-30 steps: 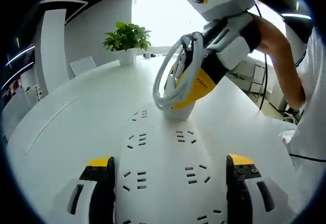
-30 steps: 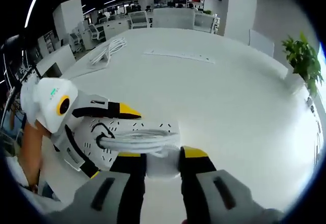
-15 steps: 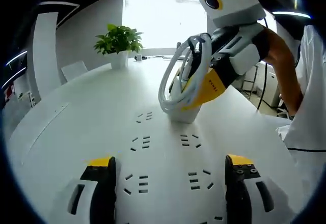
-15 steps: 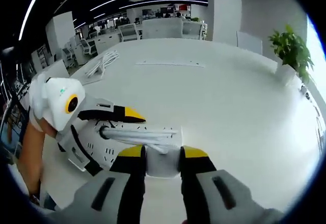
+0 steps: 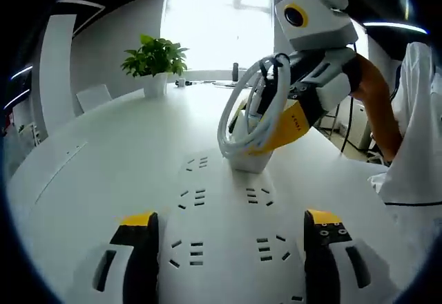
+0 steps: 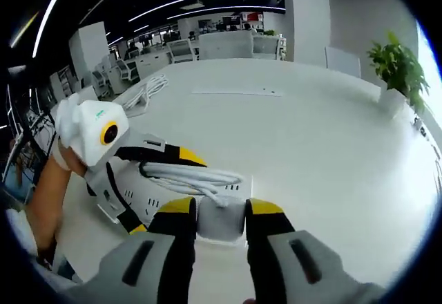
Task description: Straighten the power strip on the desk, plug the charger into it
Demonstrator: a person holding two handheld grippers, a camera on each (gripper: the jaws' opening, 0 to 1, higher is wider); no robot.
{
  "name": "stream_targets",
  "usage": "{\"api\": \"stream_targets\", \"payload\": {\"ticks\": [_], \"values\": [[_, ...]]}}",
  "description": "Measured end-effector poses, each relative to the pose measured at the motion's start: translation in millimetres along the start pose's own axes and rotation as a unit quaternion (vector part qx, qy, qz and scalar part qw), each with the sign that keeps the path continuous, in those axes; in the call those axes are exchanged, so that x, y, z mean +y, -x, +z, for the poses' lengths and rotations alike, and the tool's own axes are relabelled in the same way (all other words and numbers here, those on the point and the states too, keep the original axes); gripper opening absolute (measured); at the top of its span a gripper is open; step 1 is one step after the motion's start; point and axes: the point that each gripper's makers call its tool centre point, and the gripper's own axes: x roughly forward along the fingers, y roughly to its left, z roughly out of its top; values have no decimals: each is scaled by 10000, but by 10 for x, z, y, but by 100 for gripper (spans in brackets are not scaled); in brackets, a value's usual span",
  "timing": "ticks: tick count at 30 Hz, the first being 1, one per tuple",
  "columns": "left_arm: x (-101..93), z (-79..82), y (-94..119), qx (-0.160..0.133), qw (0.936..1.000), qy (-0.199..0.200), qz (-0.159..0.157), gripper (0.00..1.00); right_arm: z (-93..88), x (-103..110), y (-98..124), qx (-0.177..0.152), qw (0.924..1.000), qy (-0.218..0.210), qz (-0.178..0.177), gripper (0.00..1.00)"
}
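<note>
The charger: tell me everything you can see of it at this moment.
The charger is a small white block, plastic by the look, with a coiled white cable looped off its top. The right hand-held gripper clamps it between yellow-tipped jaws. In the left gripper view its base meets the far end of the white power strip, standing slightly tilted; whether its prongs have entered a socket is hidden.

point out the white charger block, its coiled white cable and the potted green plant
white charger block (image 6: 221,222), right gripper view, on its face between the jaws
coiled white cable (image 5: 243,121), left gripper view, on the loop's lower left side
potted green plant (image 5: 153,57), left gripper view, on the leaves above its white pot
</note>
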Motion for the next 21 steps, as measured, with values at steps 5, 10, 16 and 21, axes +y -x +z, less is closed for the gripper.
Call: {"api": "stream_targets", "payload": {"ticks": [5,10,16,21], "values": [[-24,-3,5,7,10000,-13,14,88,25,53,28,-487,9880,744,1260,36],[-44,-9,11,-4,10000,-10,30,88,-34,93,51,-726,9593,1568,2236,37],[-58,-23,20,26,10000,-69,40,89,-124,140,12,-879,9221,2682,2647,30],[-62,-31,31,37,10000,-65,57,89,-128,147,16,-906,9181,2779,2677,29]]}}
